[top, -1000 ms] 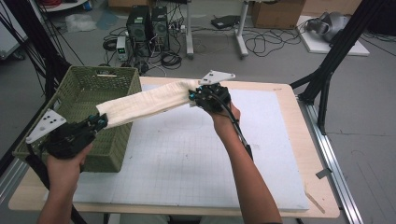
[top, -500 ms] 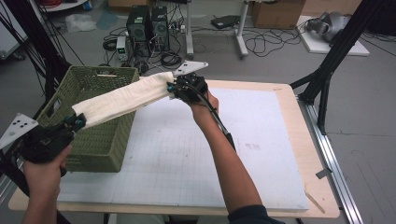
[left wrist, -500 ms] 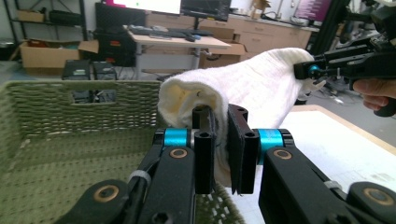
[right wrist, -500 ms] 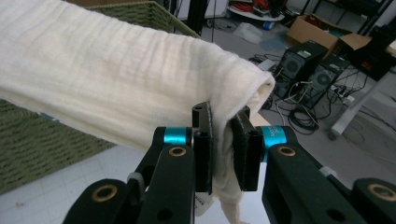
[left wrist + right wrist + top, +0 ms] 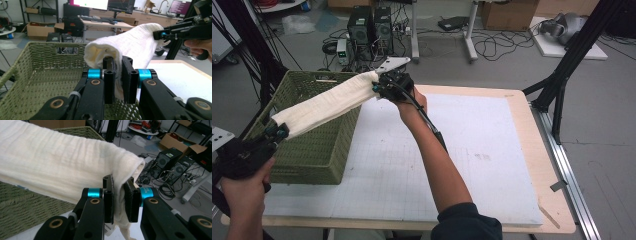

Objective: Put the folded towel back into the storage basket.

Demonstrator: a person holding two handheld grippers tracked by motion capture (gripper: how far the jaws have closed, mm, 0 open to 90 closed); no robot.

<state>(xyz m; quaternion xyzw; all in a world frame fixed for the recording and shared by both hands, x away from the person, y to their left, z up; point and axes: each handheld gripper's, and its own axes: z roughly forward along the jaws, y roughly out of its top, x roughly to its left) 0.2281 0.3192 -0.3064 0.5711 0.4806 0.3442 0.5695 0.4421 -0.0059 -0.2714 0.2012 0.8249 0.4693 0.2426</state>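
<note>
Across the frame's left half, both grippers' fingers are clamping the label-free white towel (image 5: 324,102) over the basket (image 5: 319,150): left gripper (image 5: 276,131), right gripper (image 5: 377,86).

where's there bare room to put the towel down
Two free patches: the white mat from the green basket across to the table's right edge, and the basket's floor. It is crowded only over the basket's near rim, where the left gripper, right gripper and towel span.

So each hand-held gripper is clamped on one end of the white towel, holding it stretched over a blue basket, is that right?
Not quite: the basket is green, not blue, as the high view shows. The rest holds: the left hand-held gripper and the right hand-held gripper are each clamped on one end of the white towel, stretched over the basket.
</note>
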